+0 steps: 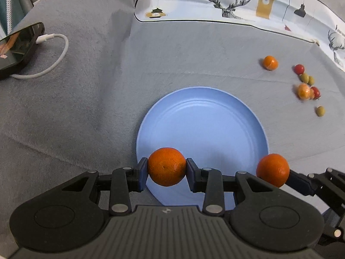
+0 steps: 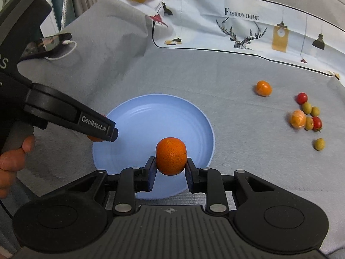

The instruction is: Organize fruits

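My left gripper [image 1: 166, 169] is shut on an orange tangerine [image 1: 166, 166] above the near left rim of a light blue plate [image 1: 204, 125]. My right gripper [image 2: 170, 165] is shut on a second tangerine [image 2: 171, 155] above the near part of the same plate [image 2: 155, 120]; that fruit also shows in the left wrist view [image 1: 272, 170]. In the right wrist view the left gripper's side [image 2: 94, 125] hides most of its tangerine. Loose to the right lie a tangerine [image 2: 263, 88], a paler one [image 2: 298, 118], red cherry tomatoes [image 2: 302, 97] and green olives [image 2: 319, 144].
The grey cloth [image 1: 86, 108] covers the surface. A phone [image 1: 17, 47] with a white cable [image 1: 58, 60] lies at the far left. A white printed cloth [image 1: 237, 2] runs along the back edge. A hand [image 2: 13, 157] holds the left gripper's handle.
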The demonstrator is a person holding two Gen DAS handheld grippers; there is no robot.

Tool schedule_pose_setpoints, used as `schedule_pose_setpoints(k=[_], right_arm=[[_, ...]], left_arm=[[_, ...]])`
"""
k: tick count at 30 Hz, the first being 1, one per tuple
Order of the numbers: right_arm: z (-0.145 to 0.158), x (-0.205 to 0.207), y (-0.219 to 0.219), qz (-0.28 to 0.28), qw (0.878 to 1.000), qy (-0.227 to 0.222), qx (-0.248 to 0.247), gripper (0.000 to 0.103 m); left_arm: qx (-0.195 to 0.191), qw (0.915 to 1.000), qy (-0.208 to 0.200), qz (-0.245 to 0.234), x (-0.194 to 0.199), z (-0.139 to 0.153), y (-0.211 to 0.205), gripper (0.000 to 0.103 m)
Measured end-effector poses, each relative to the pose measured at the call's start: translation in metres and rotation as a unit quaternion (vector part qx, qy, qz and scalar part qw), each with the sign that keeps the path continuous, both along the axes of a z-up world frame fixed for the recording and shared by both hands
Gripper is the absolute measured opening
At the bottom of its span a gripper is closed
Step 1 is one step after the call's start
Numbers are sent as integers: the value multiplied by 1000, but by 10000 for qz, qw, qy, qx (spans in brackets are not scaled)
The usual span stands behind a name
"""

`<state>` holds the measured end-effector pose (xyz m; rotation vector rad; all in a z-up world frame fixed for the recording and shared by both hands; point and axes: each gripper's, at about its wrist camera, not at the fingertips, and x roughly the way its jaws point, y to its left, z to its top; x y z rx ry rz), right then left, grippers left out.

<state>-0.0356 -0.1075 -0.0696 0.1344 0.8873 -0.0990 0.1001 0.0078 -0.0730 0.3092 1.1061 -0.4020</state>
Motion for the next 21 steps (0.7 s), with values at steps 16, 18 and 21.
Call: schedule_pose_setpoints(k=[16,18,21], right_arm=[[41,-54,7,-219,9997,-103,22,91],[49,-70,14,-245,9996,-159,-18,95],[61,-88,23,-248,9988,-384,-187,98]], left_arm=[[157,9984,-516,175,-63,52,41,103],[139,9987,-351,329,-76,53,51,103],[86,9987,-332,378,-97,58,63,103]])
